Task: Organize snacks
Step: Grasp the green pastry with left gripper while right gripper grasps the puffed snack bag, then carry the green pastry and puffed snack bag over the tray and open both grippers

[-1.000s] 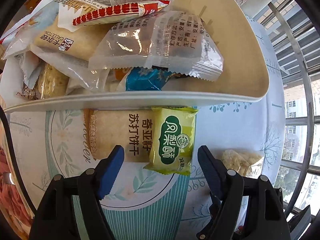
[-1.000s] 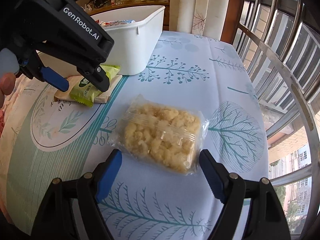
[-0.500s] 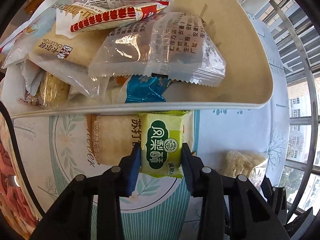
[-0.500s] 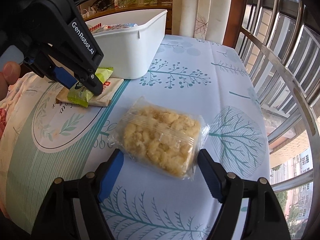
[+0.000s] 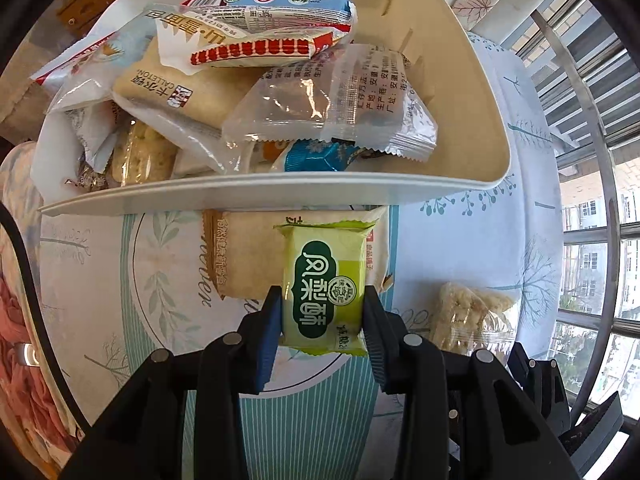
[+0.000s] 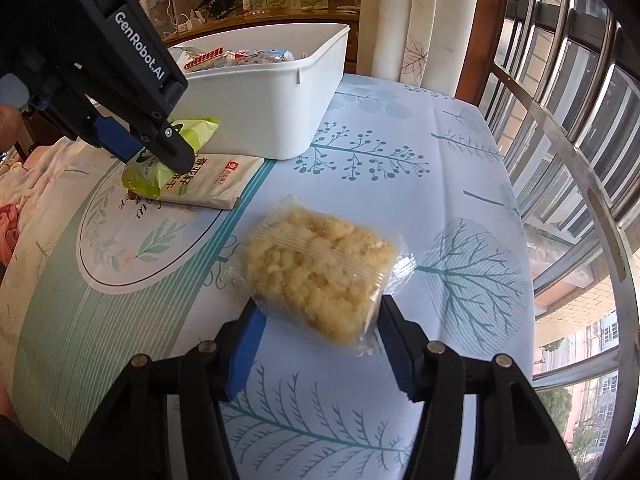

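Beside the bin, left gripper: pads pinching the green snack packet, just above a beige cracker pack.
Right gripper: jaws closing around the clear puffed-rice packet on the tablecloth.
White bin: heaped with snacks.

Glossy plastic wrappers, smooth white plastic bin

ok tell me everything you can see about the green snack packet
The green snack packet is a small, glossy, yellow-green pillow pack with crimped ends and a dark green label bearing white Chinese characters. The left gripper has its jaws shut on the packet's two sides near one end. In the right wrist view it looks lifted and tilted above the beige cracker packet, just in front of the white bin.
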`<state>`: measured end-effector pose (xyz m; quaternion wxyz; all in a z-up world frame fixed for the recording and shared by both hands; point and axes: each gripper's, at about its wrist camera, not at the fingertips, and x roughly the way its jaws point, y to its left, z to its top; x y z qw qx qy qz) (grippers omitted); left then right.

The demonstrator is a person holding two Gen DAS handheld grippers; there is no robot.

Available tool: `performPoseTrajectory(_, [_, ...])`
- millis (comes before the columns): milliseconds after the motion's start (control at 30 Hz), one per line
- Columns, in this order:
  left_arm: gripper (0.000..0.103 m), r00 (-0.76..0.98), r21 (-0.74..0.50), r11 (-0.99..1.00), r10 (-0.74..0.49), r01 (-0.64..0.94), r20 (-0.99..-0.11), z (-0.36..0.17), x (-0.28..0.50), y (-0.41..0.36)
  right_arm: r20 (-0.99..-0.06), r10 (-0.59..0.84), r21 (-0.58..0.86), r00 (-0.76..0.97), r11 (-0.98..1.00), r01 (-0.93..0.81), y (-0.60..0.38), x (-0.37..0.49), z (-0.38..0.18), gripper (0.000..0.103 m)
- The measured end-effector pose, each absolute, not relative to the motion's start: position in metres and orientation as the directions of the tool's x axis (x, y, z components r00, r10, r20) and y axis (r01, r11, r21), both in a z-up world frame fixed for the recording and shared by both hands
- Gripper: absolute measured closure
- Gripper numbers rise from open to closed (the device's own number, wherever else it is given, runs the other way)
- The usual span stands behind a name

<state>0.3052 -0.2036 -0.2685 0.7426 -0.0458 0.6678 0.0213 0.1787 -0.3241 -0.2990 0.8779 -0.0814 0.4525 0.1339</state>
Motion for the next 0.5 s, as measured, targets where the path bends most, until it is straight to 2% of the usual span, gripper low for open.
performPoseTrajectory(267, [0.066,0.129,-0.043,0.991,-0.027,-0.127,-0.991,-0.233,0.283,-0.182,-0.816,0.158,-0.042,0.556,0.943,-0.329,-0.319,0.170,-0.278,0.046])
performPoseTrajectory(500, [0.066,0.175,-0.053,0.983,-0.021,-0.177,-0.984,-0.200,0.266,-0.147,-0.812,0.192,0.000,0.551,0.944,-0.329,-0.308,0.169,-0.257,0.046])
